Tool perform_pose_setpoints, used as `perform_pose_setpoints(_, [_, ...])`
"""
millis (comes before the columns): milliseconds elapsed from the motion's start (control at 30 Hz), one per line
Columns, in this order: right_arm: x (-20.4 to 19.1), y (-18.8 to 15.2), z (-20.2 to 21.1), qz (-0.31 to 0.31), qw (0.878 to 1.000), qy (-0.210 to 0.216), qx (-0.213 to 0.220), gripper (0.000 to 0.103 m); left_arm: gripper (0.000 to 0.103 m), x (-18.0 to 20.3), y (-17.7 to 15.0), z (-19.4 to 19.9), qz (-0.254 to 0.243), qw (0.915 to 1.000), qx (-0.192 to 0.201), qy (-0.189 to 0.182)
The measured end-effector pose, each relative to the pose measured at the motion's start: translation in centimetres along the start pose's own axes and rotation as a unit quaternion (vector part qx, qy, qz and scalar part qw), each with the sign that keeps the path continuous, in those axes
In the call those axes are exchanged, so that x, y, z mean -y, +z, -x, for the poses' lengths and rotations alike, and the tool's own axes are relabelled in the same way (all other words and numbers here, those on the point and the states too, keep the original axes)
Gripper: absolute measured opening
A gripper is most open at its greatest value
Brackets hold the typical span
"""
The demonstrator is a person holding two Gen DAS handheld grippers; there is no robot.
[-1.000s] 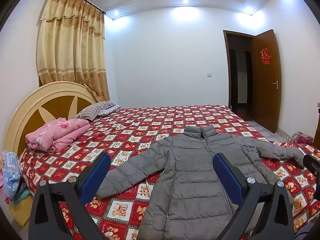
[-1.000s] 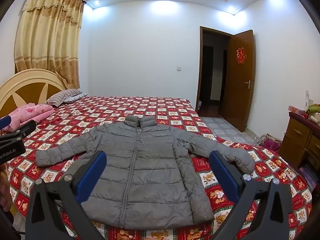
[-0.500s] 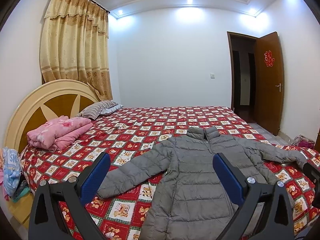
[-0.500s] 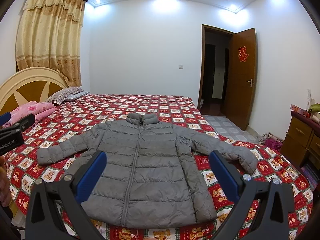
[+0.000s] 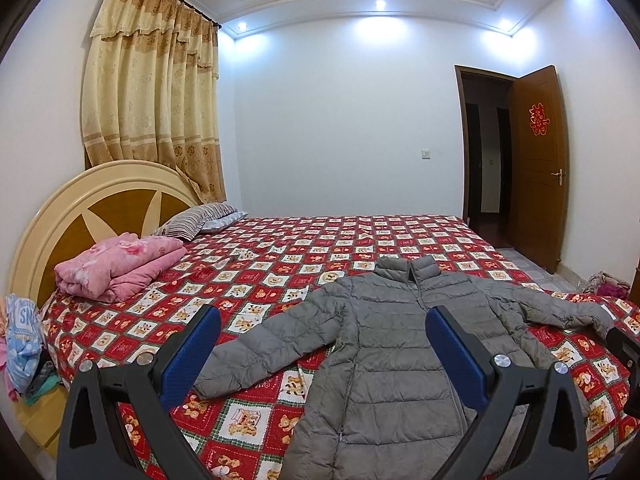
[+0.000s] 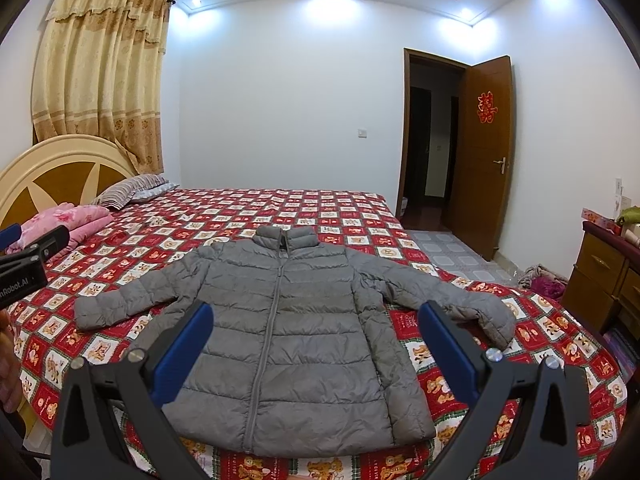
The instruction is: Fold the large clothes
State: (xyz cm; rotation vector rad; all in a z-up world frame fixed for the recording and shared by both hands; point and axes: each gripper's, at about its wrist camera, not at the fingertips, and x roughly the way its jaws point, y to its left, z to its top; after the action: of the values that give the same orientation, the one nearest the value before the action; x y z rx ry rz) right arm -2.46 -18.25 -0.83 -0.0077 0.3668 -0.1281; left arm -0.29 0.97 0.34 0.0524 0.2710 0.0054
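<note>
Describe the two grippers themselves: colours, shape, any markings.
Both look alike. The left gripper has two black angular fingers with silver bolt heads and blue pads on their inner faces. The right gripper is the same: black fingers, silver bolts, blue pads. In the right wrist view the left gripper's black body carries white lettering ending "Robot.AI". No cables or sleeves are visible.

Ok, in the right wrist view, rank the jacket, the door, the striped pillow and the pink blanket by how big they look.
1. Jacket, largest by far, though it is nearest the camera.
2. Door.
3. Pink blanket and striped pillow: they look alike, so unranked.
</note>
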Motion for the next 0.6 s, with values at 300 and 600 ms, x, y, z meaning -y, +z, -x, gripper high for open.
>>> perform_pose_setpoints(300, [-0.04,-0.02,-0.02,0.0,1.0,0.001,-0.001,0.103,0.102,-0.09,-0.02,0.08,0.001,1.0,0.001,0.0])
perform_pose_setpoints(600, [-0.32,-0.12,-0.14,0.001,1.0,0.001,-0.002,0.103,0.102,-0.14,-0.03,0.07,0.001,1.0,0.001,0.001])
